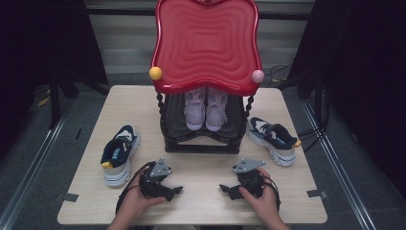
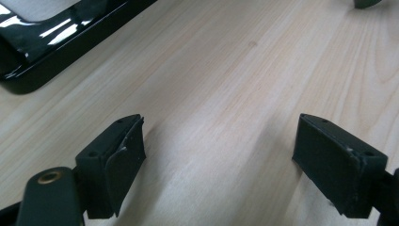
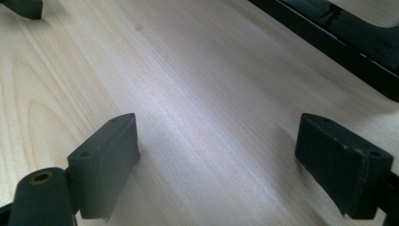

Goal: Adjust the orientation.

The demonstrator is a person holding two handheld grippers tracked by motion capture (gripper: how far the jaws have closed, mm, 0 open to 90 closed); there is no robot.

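Wooden table (image 1: 201, 201), both tongs (image 1: 178, 190) (image 1: 223, 187) spread empty, pale shoes (image 1: 206, 111) half-hidden under red rack (image 1: 206, 43).

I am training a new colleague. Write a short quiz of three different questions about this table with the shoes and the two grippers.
1. True or false: the left gripper holds a shoe.
2. What stands on the lower shelf of the red-topped rack? A) pale pink shoes B) a ball C) a cup
3. How many navy sneakers lie on the table?

Key:
1. False; both grippers rest open on bare wood.
2. A, the pale pink shoes.
3. Two: left navy sneaker, right navy sneaker.
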